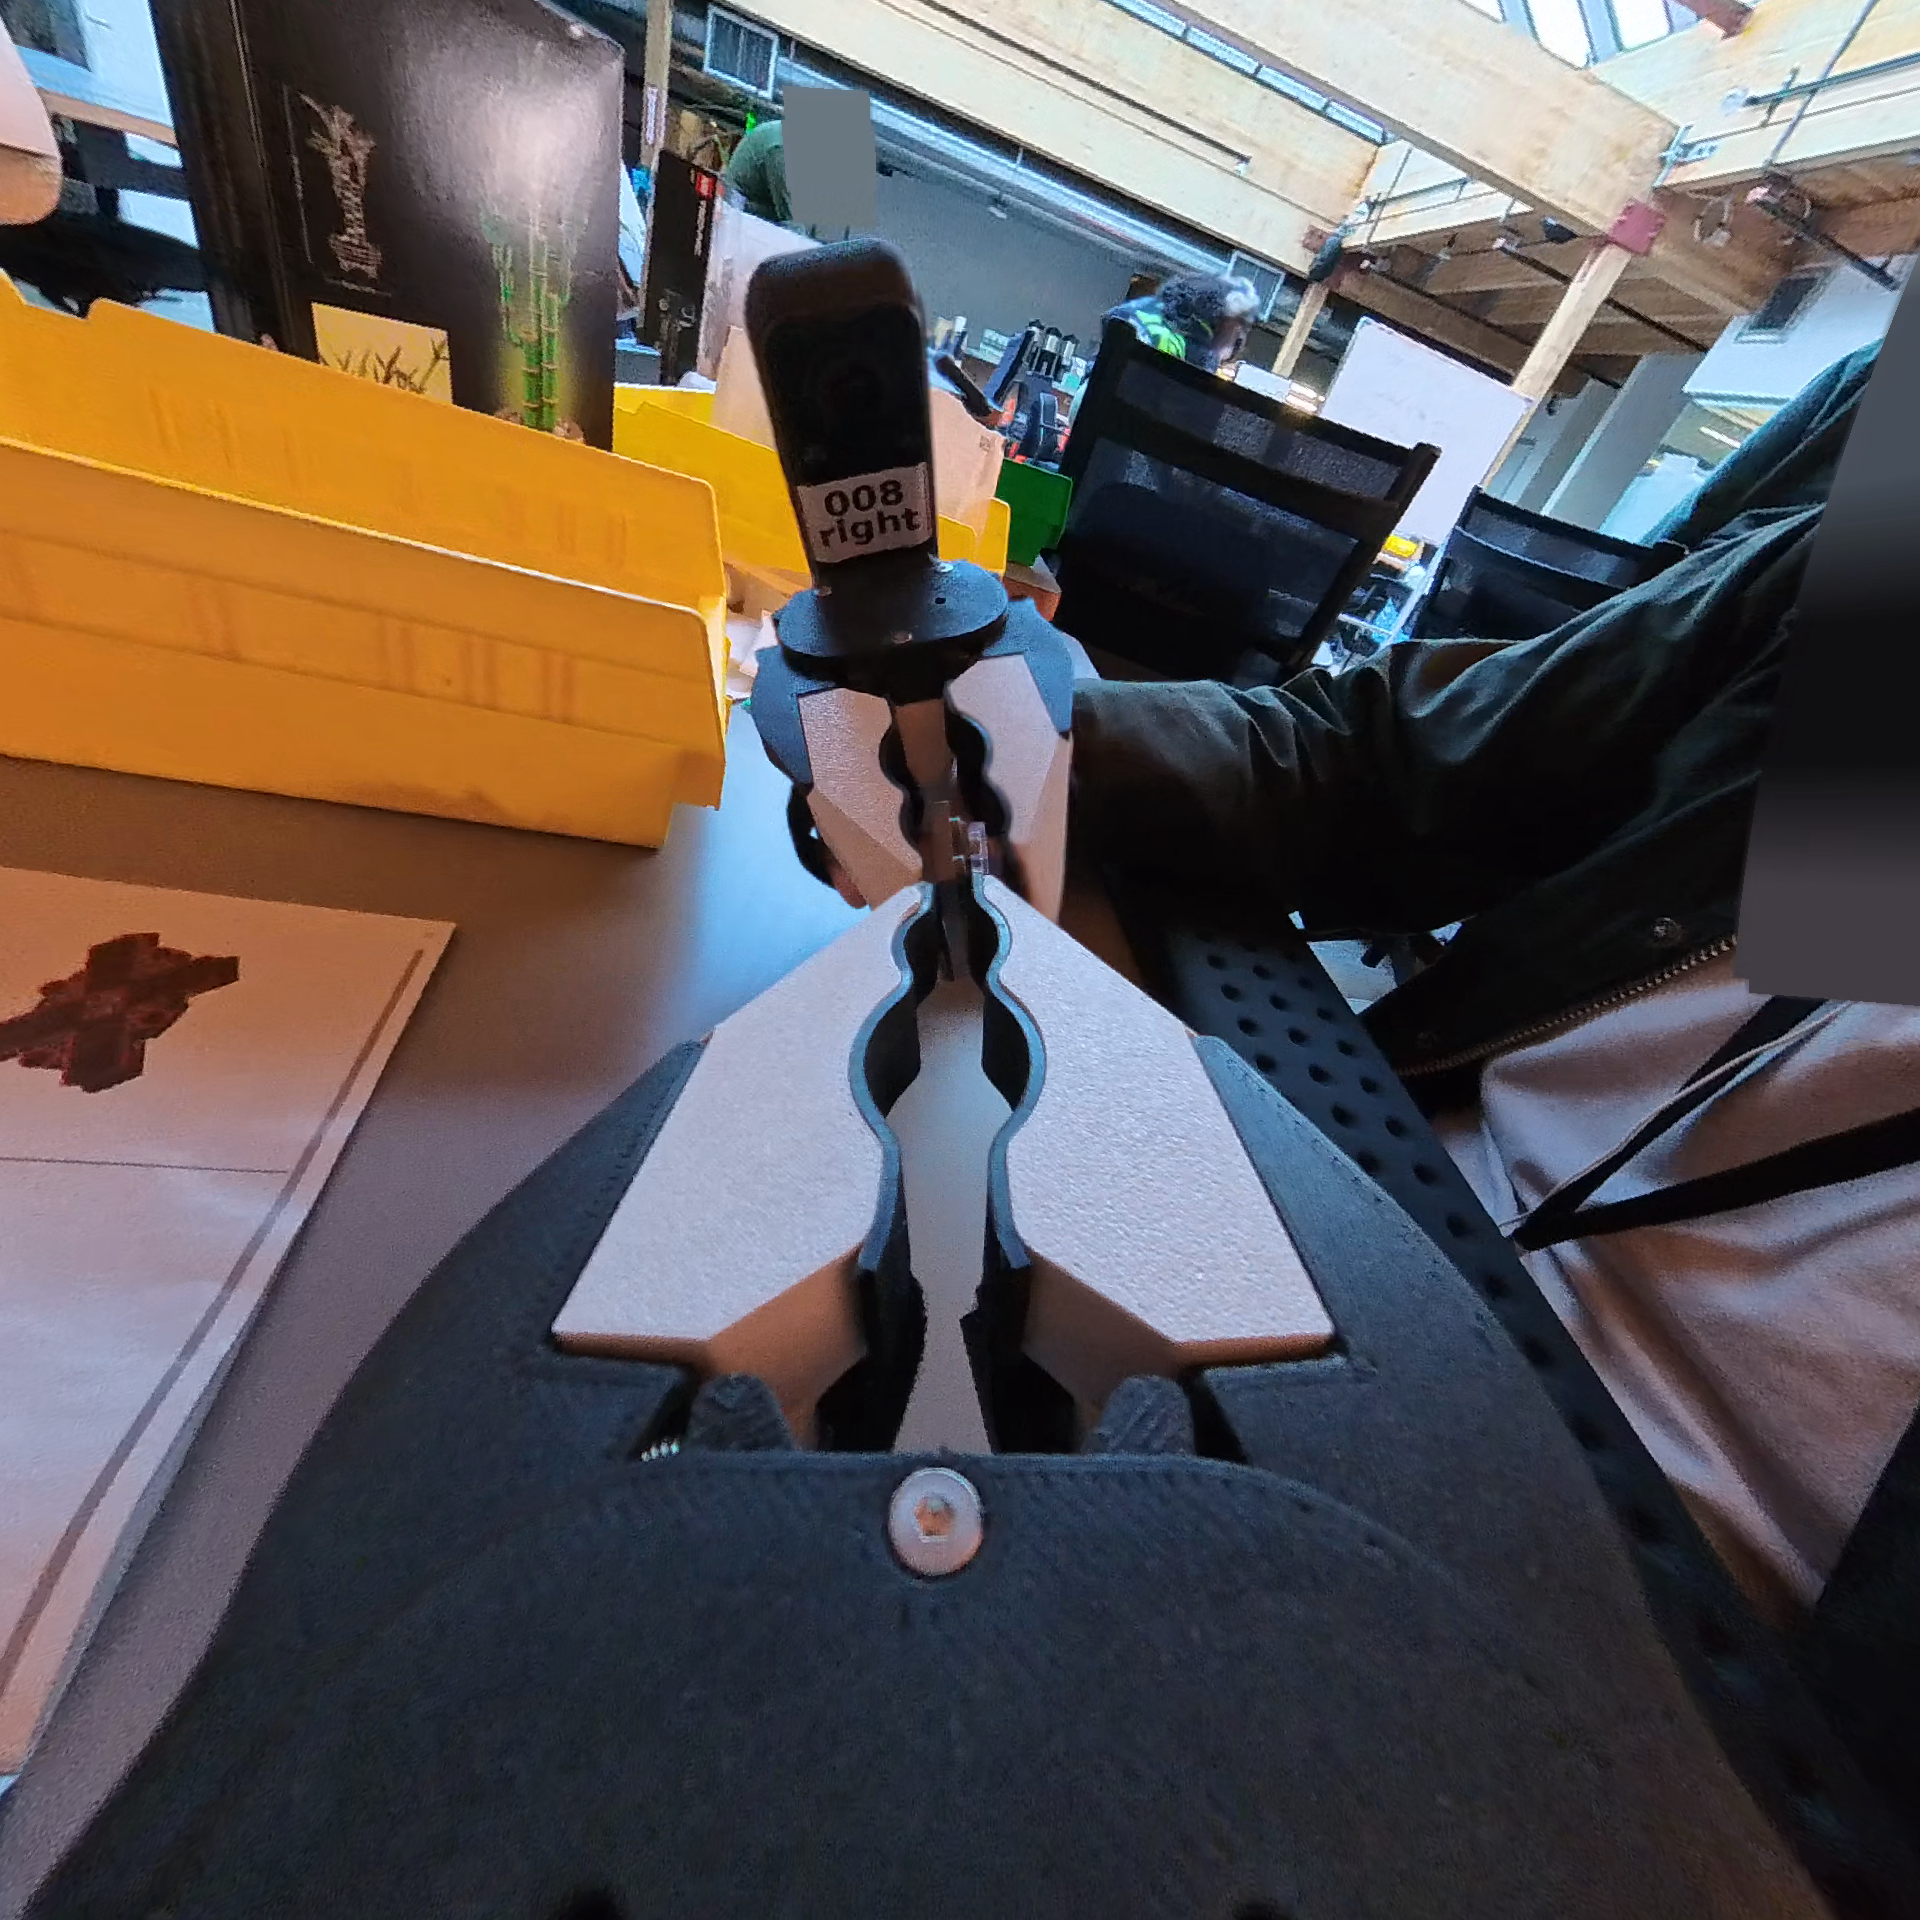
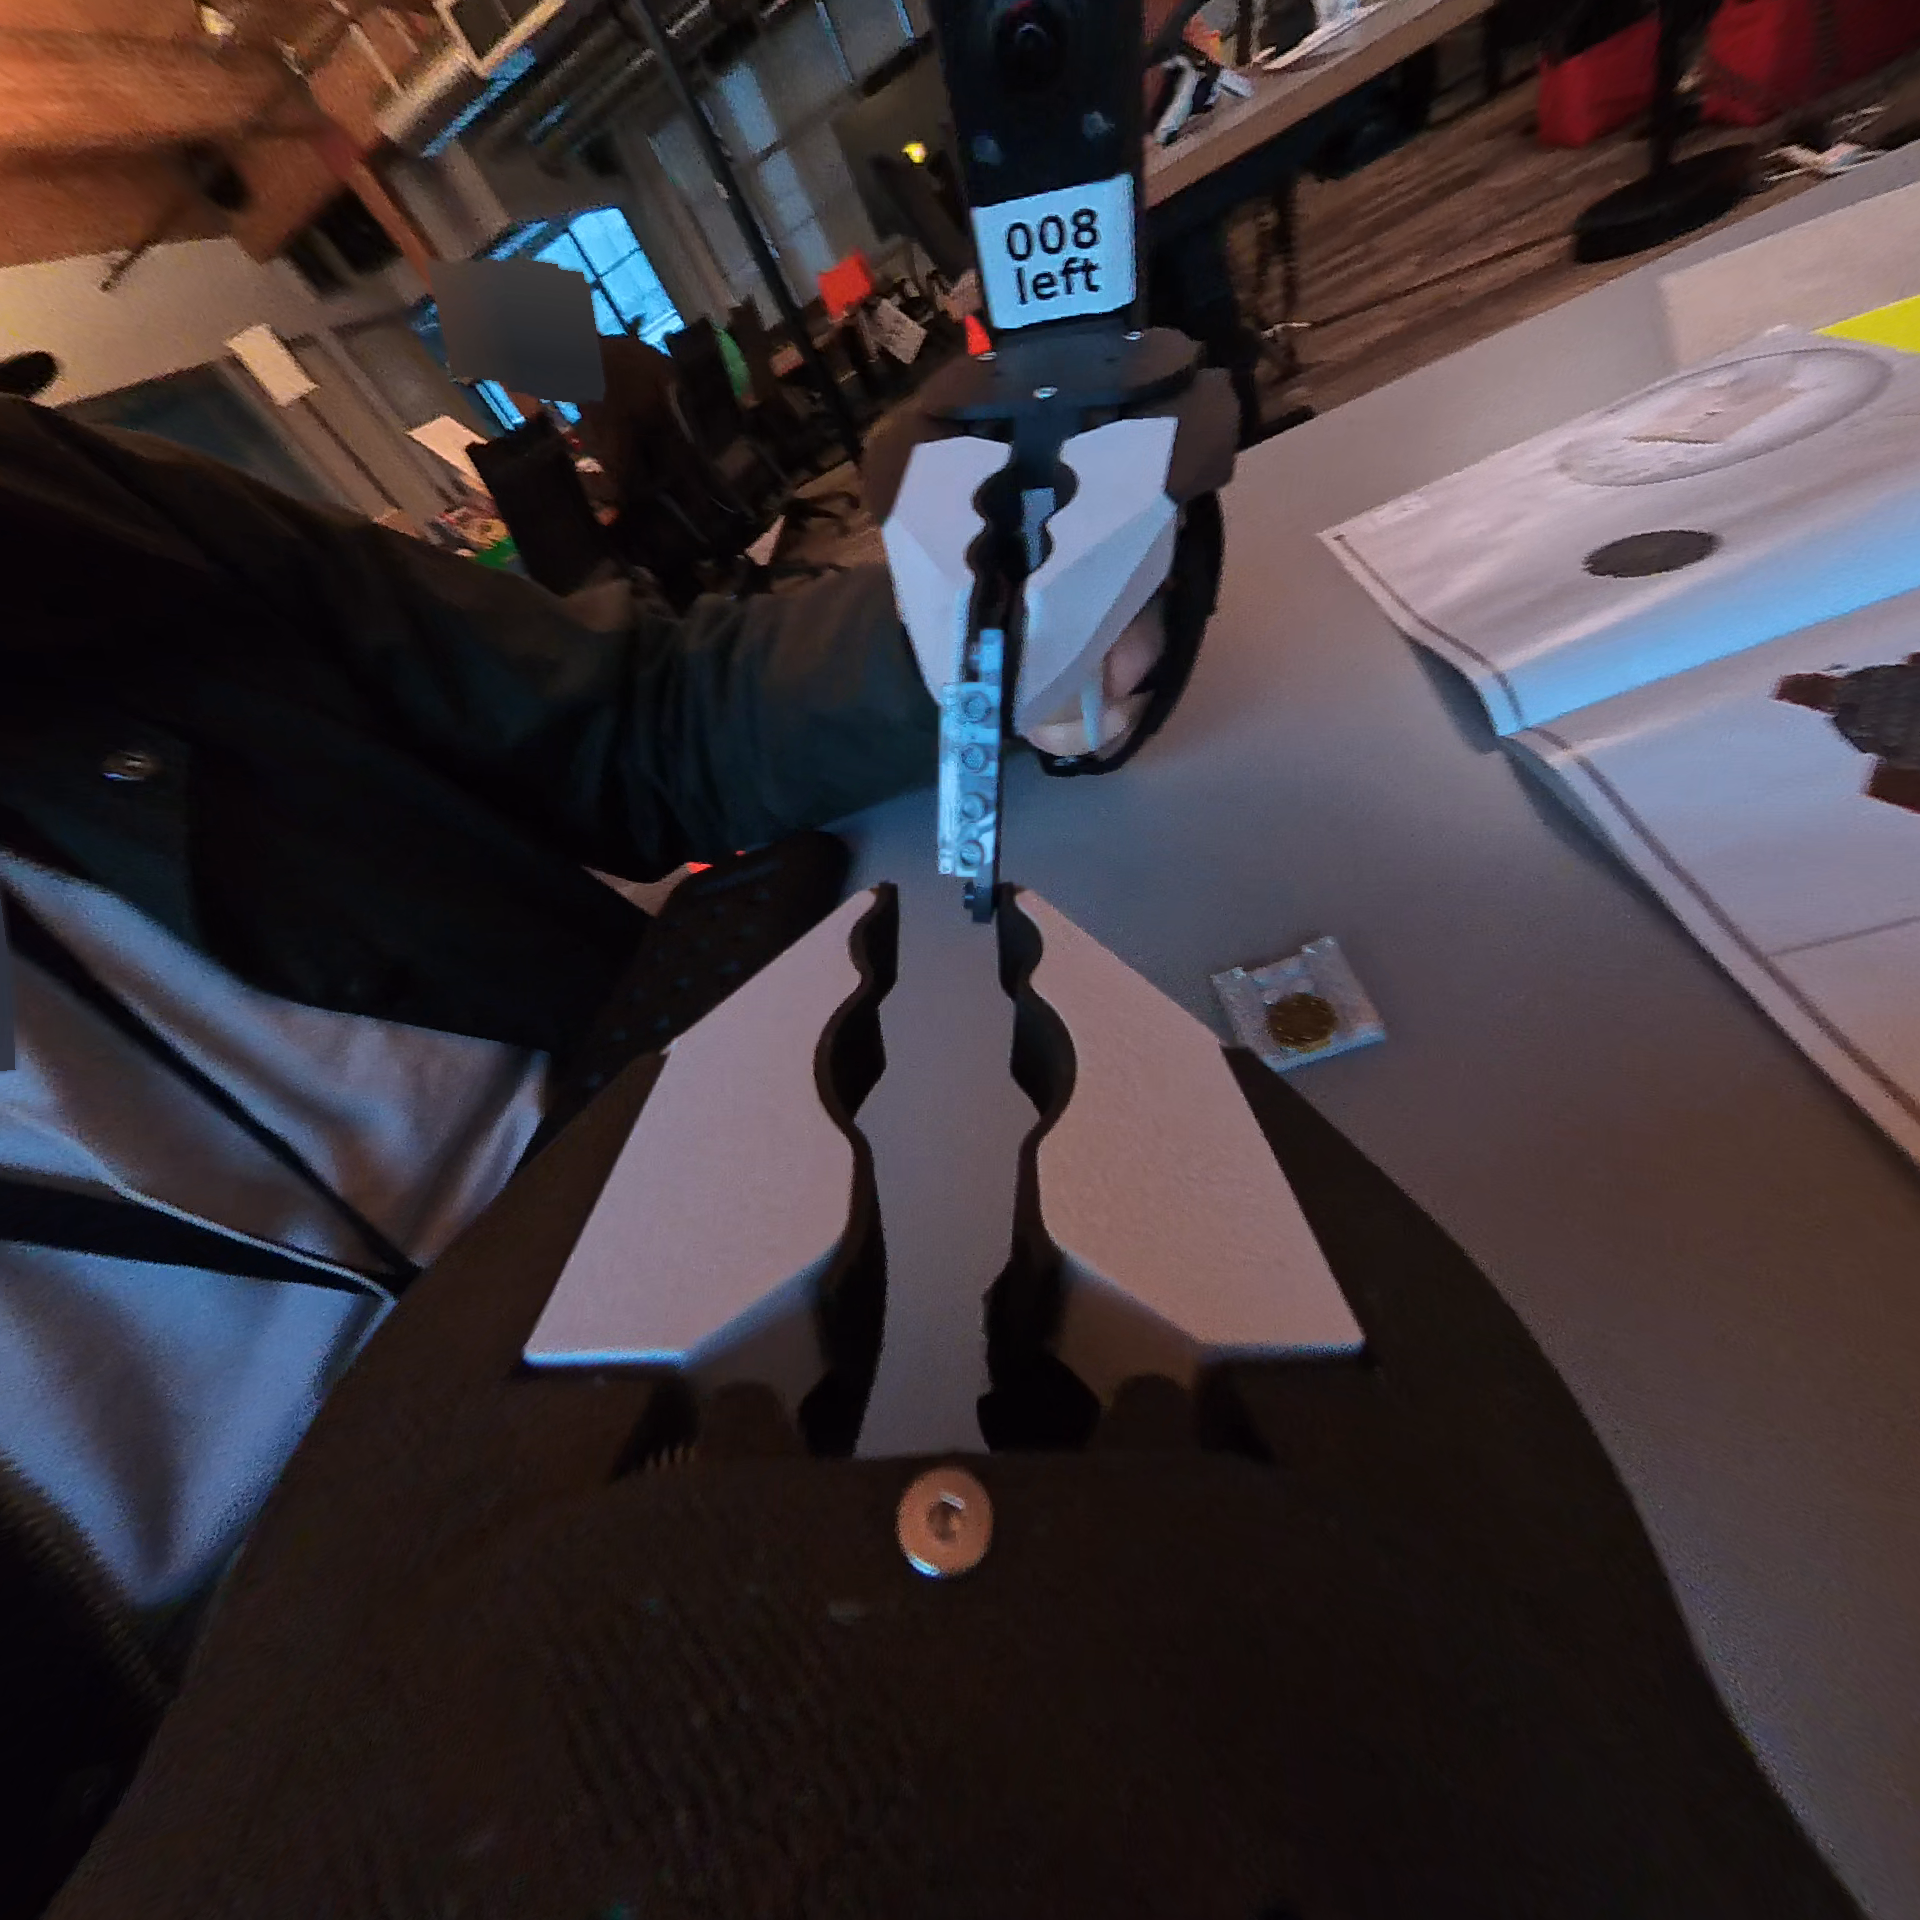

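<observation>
Held tip to tip above a grey tabletop [image 2: 1351,727]: left gripper [image 1: 951,904] clamped on a thin grey studded brick strip [image 2: 971,774]. Facing it, right gripper [image 2: 945,899], slightly parted, touching the strip's lower end. Nearby, a small clear square plate bearing a gold stud [image 2: 1299,1003].

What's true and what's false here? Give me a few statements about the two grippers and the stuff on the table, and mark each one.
1. The left gripper is closed on a light grey studded strip. True.
2. The bins by the table are blue. False: the bins are yellow.
3. A small square tile with a gold round piece on it lies on the grey table. True.
4. The right gripper is clamped fully shut. False: a gap shows between its fingertips, and the strip's lower end sits near one finger.
5. The two grippers point away from each other. False: they face each other, tips close together.
</observation>
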